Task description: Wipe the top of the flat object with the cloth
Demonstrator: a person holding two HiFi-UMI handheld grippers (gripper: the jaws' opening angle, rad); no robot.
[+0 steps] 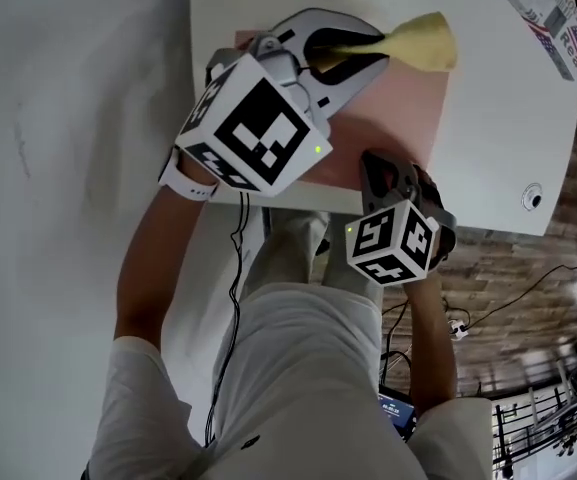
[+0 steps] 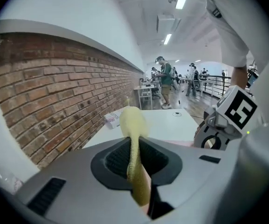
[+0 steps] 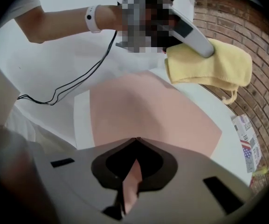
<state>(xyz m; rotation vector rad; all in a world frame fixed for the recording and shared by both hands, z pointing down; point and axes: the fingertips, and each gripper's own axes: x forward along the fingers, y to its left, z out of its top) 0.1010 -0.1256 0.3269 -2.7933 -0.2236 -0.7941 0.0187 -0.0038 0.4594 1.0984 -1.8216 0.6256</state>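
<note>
Left gripper: jaws closed on a yellow cloth, held at the far corner of the pink mat. Right gripper: jaws pinching the mat's near edge on the white table. Progress: both grips are set, but the cloth is mostly off the mat, so the wiping looks largely left to do.

The flat object lies on the table, along its near edge. The cloth is at the object's far right corner, pinched between the jaws of the left gripper. The right gripper clamps the object's near edge. A packet lies at the table's far right, well apart from the cloth.
</note>
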